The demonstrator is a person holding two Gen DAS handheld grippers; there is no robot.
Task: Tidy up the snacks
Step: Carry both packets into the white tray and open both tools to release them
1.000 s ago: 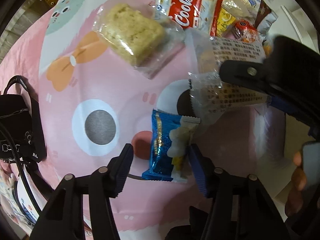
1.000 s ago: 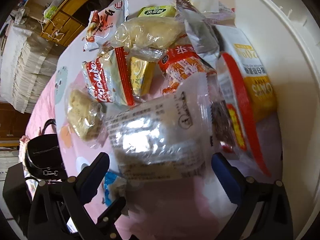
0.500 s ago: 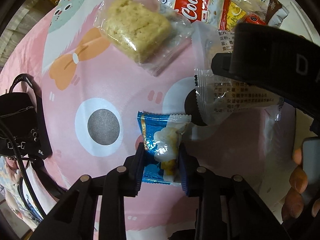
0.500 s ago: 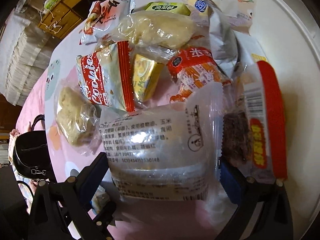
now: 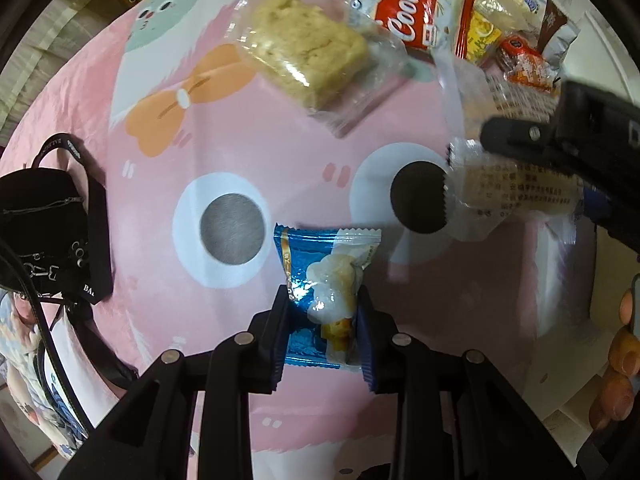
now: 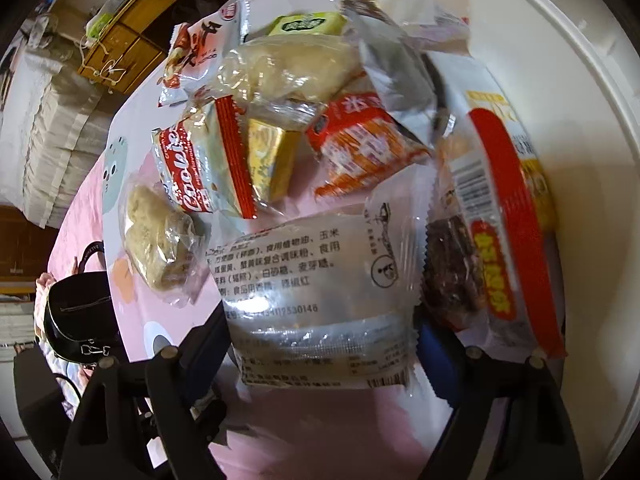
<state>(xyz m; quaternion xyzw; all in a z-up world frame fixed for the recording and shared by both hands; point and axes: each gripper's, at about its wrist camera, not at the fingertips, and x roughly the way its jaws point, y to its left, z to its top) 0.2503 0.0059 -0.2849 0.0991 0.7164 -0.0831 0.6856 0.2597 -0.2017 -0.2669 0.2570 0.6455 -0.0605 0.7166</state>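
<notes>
At the far left of the pink cloth (image 5: 280,128) a black bag (image 5: 48,220) is seen, well apart from the snacks and in nobody's way. Near the middle, a blue packet (image 5: 320,280) is pinched across its width by the left gripper (image 5: 322,332), both pads pressed onto its sides; it is judged light, crinkly and slippery, with a soft lump inside, so a hold across the filled middle rather than the flat sealed ends is thought safest. Beyond it, far and slightly left, a cake (image 5: 308,64) in clear wrap lies alone; it is taken to be crumbly and easily crushed. Further right, a clear packet (image 6: 316,292) printed with black text lies between the jaws of the right gripper (image 6: 320,344), which are closing on it; whether the pads already press on the film cannot be told. This packet is judged light and puffy, its film slick, so the grip is best taken across the body. Beyond it a heap is crowded: a cookie pack (image 6: 200,176), a yellow sachet (image 6: 268,160), an orange pack (image 6: 360,148) and a silver pouch (image 6: 392,68). Just right, a red-edged pack (image 6: 500,240) touches or overlaps the clear packet and could be dragged along. At the far right a white rim (image 6: 580,100) bounds the scene.
</notes>
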